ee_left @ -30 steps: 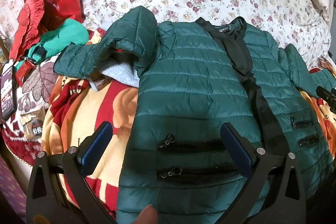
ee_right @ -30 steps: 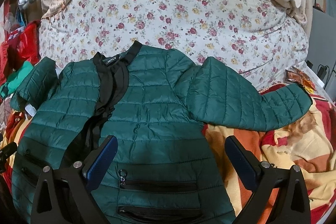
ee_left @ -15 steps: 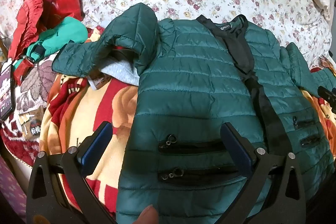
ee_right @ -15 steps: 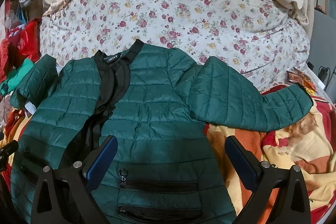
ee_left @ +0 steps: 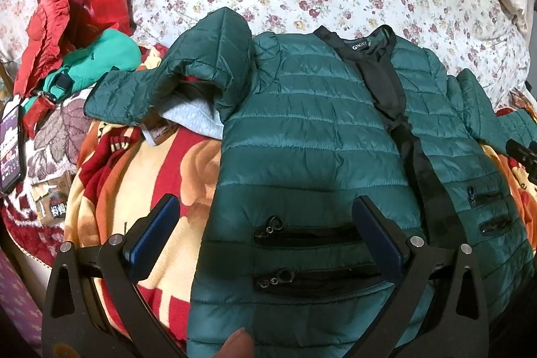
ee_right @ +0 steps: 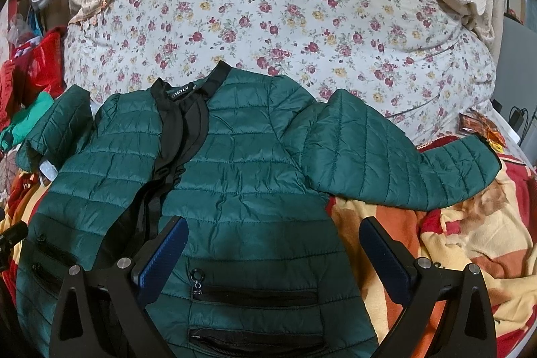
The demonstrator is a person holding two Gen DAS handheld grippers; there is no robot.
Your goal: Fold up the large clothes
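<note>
Folding has not begun, we judge: the green quilted jacket point(ee_left: 312, 136) lies face up on the bed, its collar on the floral quilt point(ee_right: 288, 19) and its hem toward us on the patterned blanket point(ee_left: 161, 176). We hold the left gripper point(ee_left: 265, 234) and the right gripper point(ee_right: 270, 254) above the hem, both jaws wide and empty. One sleeve point(ee_right: 389, 156) is spread out; the other sleeve point(ee_left: 188, 76) is bunched. Next we should probably take a sleeve and bring it across the chest.
</note>
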